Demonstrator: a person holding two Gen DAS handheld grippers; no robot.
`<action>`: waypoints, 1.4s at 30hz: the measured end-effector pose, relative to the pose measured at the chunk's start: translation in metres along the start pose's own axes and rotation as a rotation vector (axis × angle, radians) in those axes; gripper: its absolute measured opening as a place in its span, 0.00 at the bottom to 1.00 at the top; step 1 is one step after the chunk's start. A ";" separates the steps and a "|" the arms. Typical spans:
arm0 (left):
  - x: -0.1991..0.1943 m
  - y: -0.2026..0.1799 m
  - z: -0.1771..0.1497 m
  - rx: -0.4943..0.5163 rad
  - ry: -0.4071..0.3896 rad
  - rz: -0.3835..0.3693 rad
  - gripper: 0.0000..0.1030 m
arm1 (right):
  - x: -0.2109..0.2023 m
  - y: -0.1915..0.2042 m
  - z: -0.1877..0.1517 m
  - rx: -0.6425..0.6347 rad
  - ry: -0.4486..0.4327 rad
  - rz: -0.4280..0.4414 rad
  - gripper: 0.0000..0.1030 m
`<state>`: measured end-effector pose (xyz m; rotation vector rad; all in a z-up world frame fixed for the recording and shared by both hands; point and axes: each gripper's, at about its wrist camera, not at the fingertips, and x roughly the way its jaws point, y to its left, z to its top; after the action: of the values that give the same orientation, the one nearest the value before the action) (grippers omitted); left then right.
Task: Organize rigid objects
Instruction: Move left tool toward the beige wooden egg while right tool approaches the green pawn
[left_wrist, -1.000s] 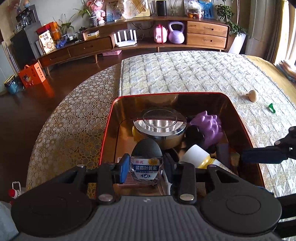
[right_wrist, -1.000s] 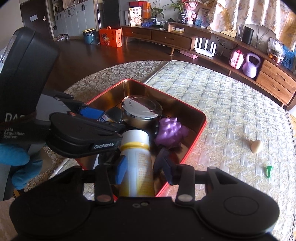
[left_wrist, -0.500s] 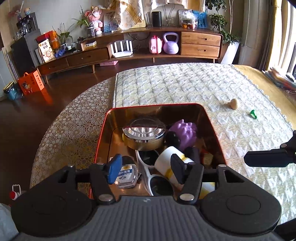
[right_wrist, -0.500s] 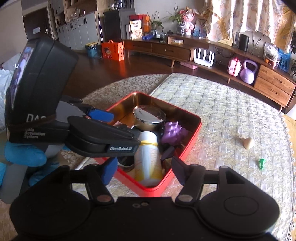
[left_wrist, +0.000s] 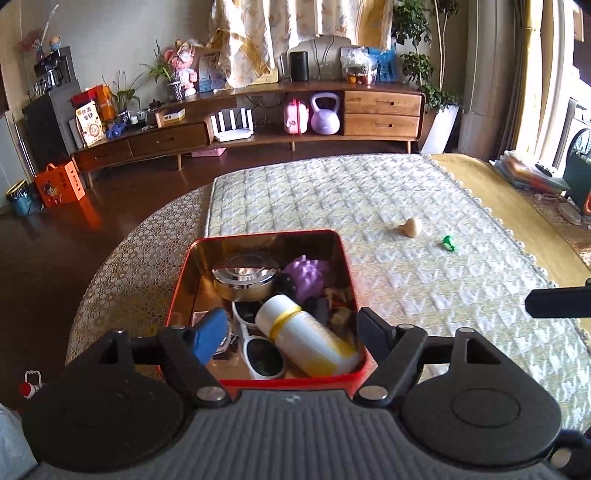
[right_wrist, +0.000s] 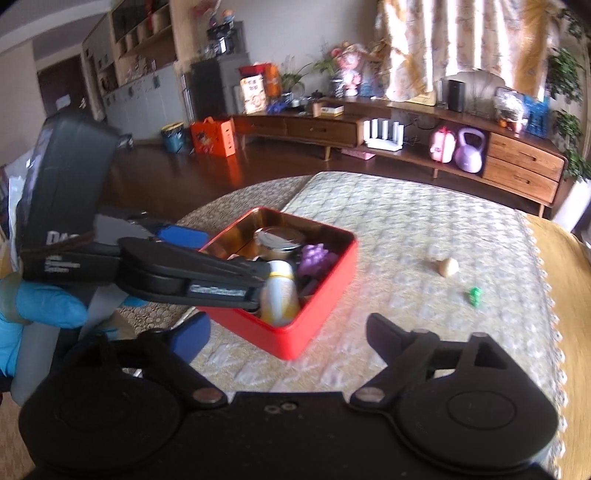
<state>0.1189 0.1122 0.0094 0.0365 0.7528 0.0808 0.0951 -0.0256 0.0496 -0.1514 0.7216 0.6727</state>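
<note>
Red rectangular metal tin (left_wrist: 356, 306) with gold lining sat on quilted pale bedspread (left_wrist: 424, 280), packed with white-and-yellow bottle (left_wrist: 306, 339), purple spiky ball (left_wrist: 306, 275). Left gripper (left_wrist: 291, 330) and right gripper (right_wrist: 288, 330) just opened wide, nothing between. Behind: long wooden sideboard (left_wrist: 382, 114), dark floor (left_wrist: 48, 251).

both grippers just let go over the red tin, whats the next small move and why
Probably swing the right gripper, jaws just opened and empty, toward the small tan piece on the quilted cloth. It and the green piece lie outside the red tin, on that gripper's side.
</note>
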 end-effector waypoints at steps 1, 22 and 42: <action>-0.004 -0.004 0.000 0.001 -0.005 -0.004 0.76 | -0.005 -0.005 -0.002 0.009 -0.009 -0.009 0.93; 0.029 -0.074 0.043 0.057 -0.005 -0.104 0.82 | -0.012 -0.114 -0.019 0.075 0.002 -0.152 0.99; 0.179 -0.144 0.104 0.090 0.136 -0.137 0.82 | 0.087 -0.216 -0.010 0.096 0.099 -0.142 0.84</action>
<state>0.3289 -0.0158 -0.0459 0.0650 0.8924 -0.0817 0.2711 -0.1530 -0.0354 -0.1466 0.8288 0.4969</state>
